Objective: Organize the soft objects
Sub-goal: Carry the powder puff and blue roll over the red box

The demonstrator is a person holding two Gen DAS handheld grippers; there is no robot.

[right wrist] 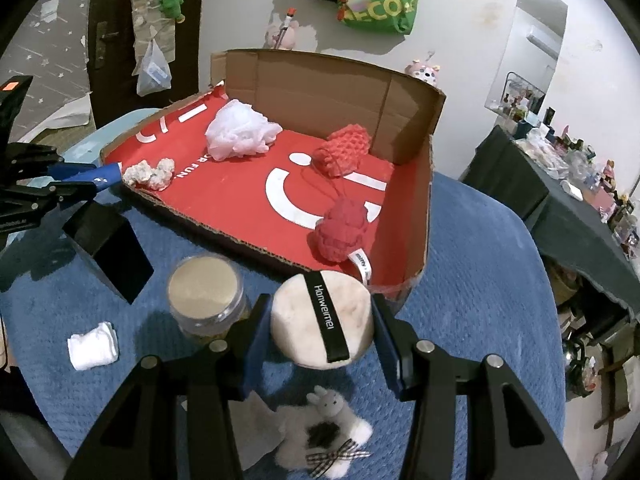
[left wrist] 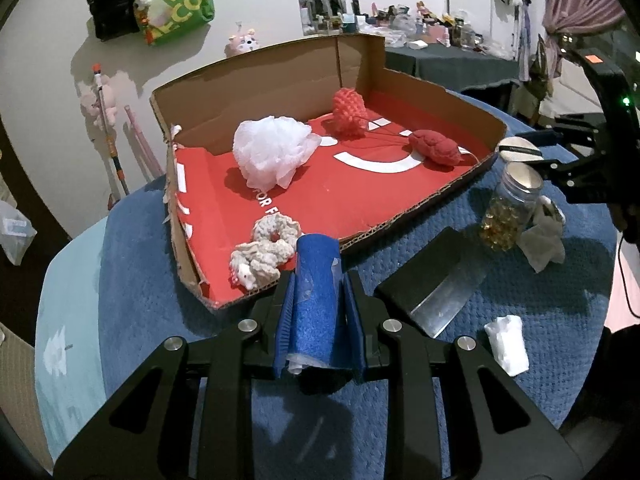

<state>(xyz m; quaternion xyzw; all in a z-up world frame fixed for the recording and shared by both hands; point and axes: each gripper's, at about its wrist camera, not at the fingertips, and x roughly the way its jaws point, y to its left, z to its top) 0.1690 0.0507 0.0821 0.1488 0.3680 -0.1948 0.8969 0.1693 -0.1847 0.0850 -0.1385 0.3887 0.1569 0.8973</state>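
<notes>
My left gripper (left wrist: 318,300) is clamped on a blue roll (left wrist: 316,280) at the cardboard box's (left wrist: 256,68) near edge; scrunchie (left wrist: 266,254), white pouf (left wrist: 270,152) and red knits (left wrist: 348,112) lie inside. My right gripper (right wrist: 320,326) clamps a powder puff (right wrist: 322,318) just outside it, bunny pouch (right wrist: 324,436) left.

i see dim indoor light from above, hard shadows on the wall (left wrist: 192,60), heavy fisheye bending, dark vignetted corners, slightly soft detail.

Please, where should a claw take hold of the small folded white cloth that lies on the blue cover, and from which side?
Probably from above, across the short width of the folded white cloth. It lies flat and alone on the blue cover, apart from the jar, so pinching its two long edges should bunch it between the pads.
</notes>
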